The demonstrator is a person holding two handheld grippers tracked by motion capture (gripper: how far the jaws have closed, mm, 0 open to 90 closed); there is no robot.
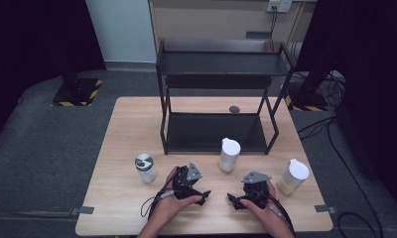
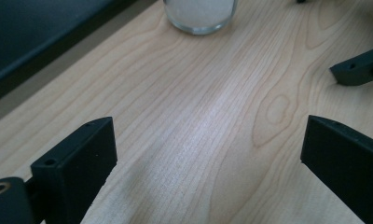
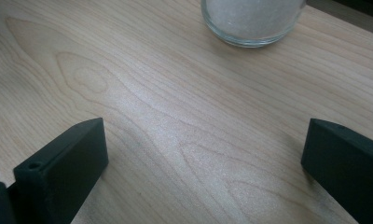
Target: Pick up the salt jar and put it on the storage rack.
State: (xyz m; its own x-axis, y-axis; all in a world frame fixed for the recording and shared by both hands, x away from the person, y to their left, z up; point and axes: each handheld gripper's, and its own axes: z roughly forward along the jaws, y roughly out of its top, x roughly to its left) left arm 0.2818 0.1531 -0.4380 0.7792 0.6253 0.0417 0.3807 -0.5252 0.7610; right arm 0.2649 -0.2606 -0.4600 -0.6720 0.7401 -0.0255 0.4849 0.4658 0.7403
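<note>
High view: the left tool [image 1: 202,196] and the right tool [image 1: 233,199] are held low over the near edge of the wooden surface [image 1: 122,198], facing each other with bare wood between them. Three jars are seen standing on the surface: a white-lidded jar [image 1: 229,154] just beyond the tools, a silver-lidded jar [image 1: 146,168] to the left, and a yellowish-filled jar [image 1: 292,176] to the right. A black two-tier rack [image 1: 219,99] is placed at the far side, with no jar on either shelf.

Left gripper view: the jaws of the left tool [image 2: 208,140] are set wide apart with nothing between them. The glass base of the white-lidded jar [image 2: 199,16] is seen ahead, well apart from the jaws (the tip of the other tool appears at the right edge).

Right gripper view: the jaws of the right tool [image 3: 205,144] are likewise spread and unloaded. The same jar's base [image 3: 253,21] is seen ahead, untouched.

Progress is judged to be at the start: no jar is gripped, and approach, grasp and any placing are left to be done.
</note>
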